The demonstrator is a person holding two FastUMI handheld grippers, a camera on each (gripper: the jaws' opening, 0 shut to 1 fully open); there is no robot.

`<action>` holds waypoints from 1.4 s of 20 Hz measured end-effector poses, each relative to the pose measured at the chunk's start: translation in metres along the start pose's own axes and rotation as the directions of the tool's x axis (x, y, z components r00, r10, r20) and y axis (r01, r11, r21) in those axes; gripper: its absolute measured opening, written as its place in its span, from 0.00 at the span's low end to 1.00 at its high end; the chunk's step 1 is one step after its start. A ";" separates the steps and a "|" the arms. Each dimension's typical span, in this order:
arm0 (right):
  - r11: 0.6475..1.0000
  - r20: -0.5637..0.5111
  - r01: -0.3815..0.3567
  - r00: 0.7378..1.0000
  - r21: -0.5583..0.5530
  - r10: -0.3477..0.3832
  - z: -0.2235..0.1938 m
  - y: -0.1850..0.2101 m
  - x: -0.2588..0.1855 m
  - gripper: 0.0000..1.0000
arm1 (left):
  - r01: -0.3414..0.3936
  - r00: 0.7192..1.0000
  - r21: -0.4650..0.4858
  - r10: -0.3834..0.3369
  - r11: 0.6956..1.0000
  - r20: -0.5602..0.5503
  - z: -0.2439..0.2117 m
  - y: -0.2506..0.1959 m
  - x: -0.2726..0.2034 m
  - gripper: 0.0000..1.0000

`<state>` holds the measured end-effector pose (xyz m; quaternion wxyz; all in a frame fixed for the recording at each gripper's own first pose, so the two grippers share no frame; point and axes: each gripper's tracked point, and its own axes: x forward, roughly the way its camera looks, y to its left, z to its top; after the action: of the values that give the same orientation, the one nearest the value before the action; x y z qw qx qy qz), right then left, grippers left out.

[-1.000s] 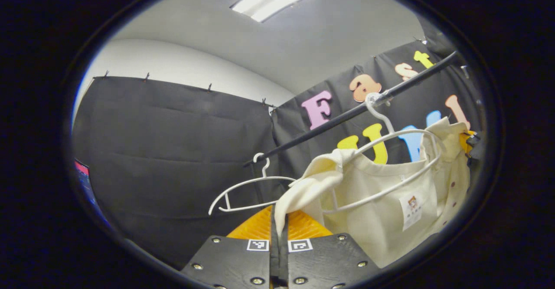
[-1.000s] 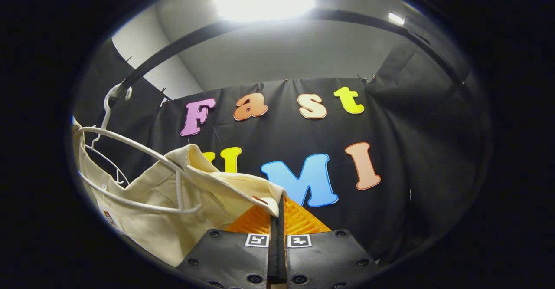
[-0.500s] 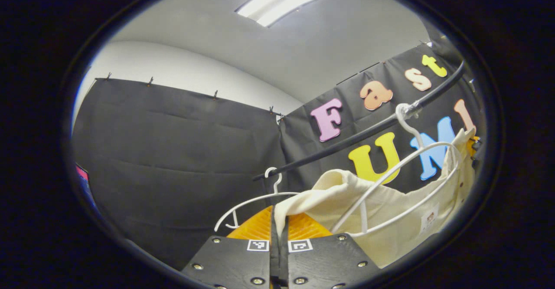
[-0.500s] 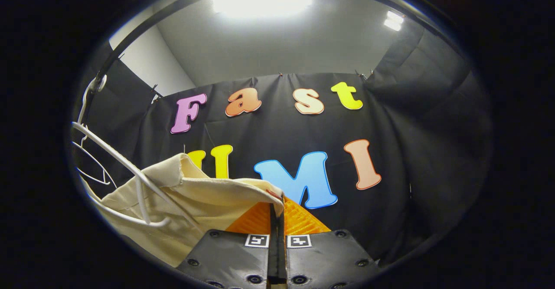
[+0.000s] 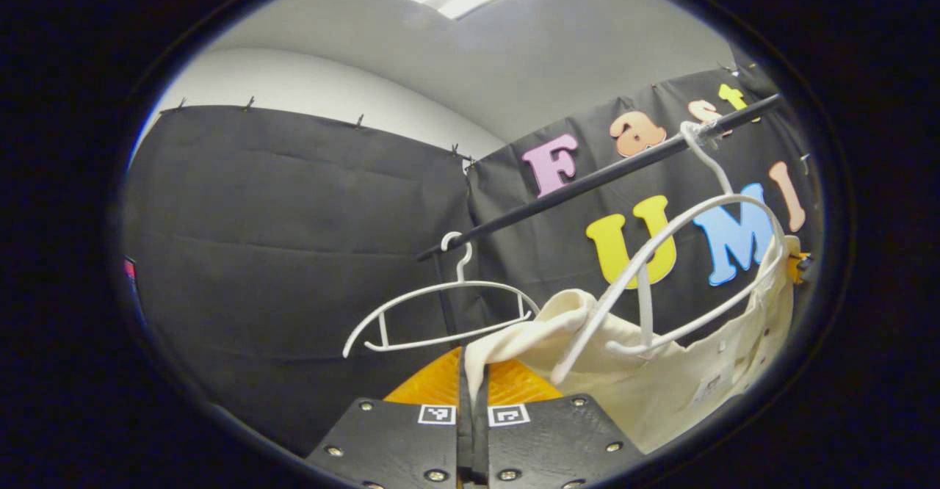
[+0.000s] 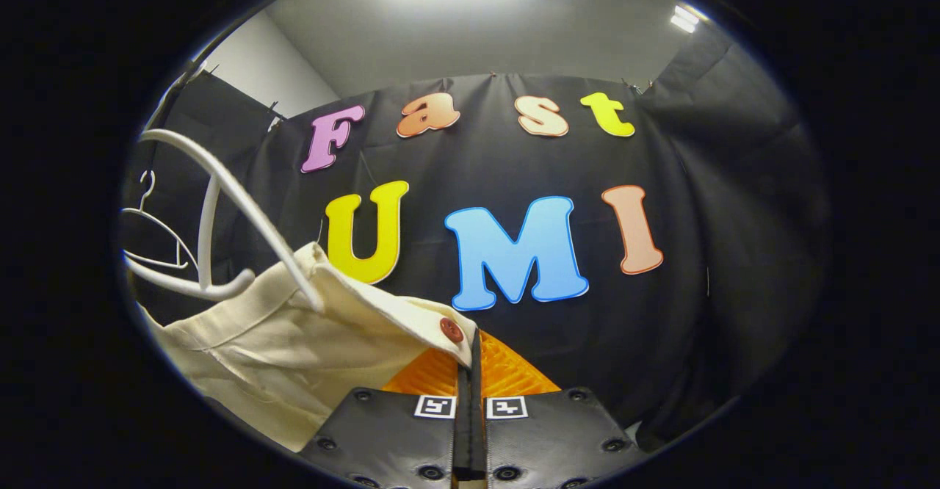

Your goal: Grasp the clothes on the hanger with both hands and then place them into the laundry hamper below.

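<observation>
We pinch shirt (image 5: 661,386) at both ends: left gripper (image 5: 471,393) clamps one corner, right gripper (image 6: 470,371) clamps buttoned edge. Shirt sags between us, partly draped over hanger (image 5: 661,269) on rod (image 5: 587,180). Hamper presumably below; we judge next move downward.

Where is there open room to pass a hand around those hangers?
Open room lies along the rail between the empty hanger and the shirt's hanger, and left of the empty hanger. It is crowded low down, where the cream shirt drapes off its hanger into both the left gripper and the right gripper.
</observation>
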<state>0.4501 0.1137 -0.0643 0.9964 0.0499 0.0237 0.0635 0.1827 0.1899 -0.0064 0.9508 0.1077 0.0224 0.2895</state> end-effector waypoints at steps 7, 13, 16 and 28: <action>0.998 -0.031 -0.039 0.999 -0.044 0.038 -0.017 0.019 -0.057 0.01 | 0.061 0.998 -0.004 -0.062 0.998 -0.034 -0.025 0.012 -0.018 0.01; 0.996 -0.067 -0.084 0.994 -0.032 0.081 -0.021 0.046 -0.120 0.01 | 0.144 0.988 -0.032 -0.145 0.989 -0.060 -0.034 0.014 -0.049 0.03; 0.993 -0.067 -0.113 0.992 -0.026 0.111 -0.018 0.063 -0.154 0.01 | 0.196 0.978 -0.029 -0.197 0.980 -0.061 -0.037 0.010 -0.068 0.03; 0.950 -0.141 -0.311 0.941 0.004 0.309 -0.044 0.160 -0.274 0.01 | 0.390 0.911 -0.111 -0.401 0.914 -0.098 -0.073 -0.016 -0.141 0.03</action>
<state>0.1567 0.2400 -0.0803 0.9703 0.0391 0.0849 0.2232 0.0667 0.1128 -0.0839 0.9905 0.0413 0.0874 0.0976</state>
